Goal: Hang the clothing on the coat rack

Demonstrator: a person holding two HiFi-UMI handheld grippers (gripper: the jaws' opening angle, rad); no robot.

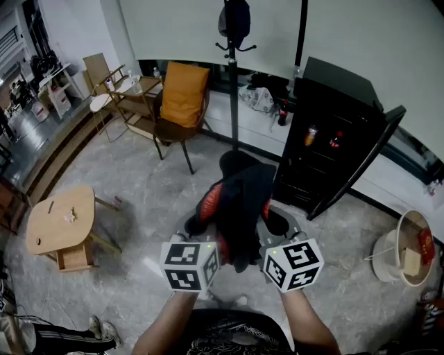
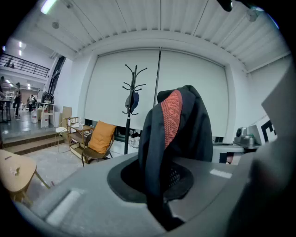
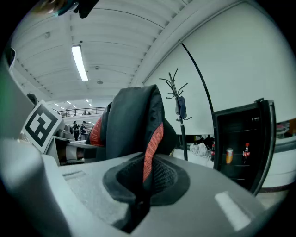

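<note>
My left gripper [image 1: 200, 229] is pinched shut on a fold of the jacket [image 1: 239, 208], and my right gripper [image 1: 274, 225] is pinched shut on another fold of it, so the cloth is bunched up between the two and droops below them. In both gripper views the black fabric with its red trim rises straight out of the closed jaws and fills the middle of the picture.

What matters now is where the rack [image 1: 234, 76] stands. It is dead ahead of me, well apart, across open floor, with the jacket directly between me and it. From the left gripper view the rack [image 2: 131, 109] shows left of the cloth. From the right gripper view the rack [image 3: 179, 104] shows right of the cloth. So it sits on the line between my hands, and neither hand is clearly nearer.

Its pole is upright and the hooks are at the top, where a dark thing [image 1: 234, 21] already hangs. I judge I must walk forward and lift both hands high. The chair [image 1: 182, 104] stands left of the pole and the cabinet [image 1: 326, 139] right of it, its door open toward me.
</note>
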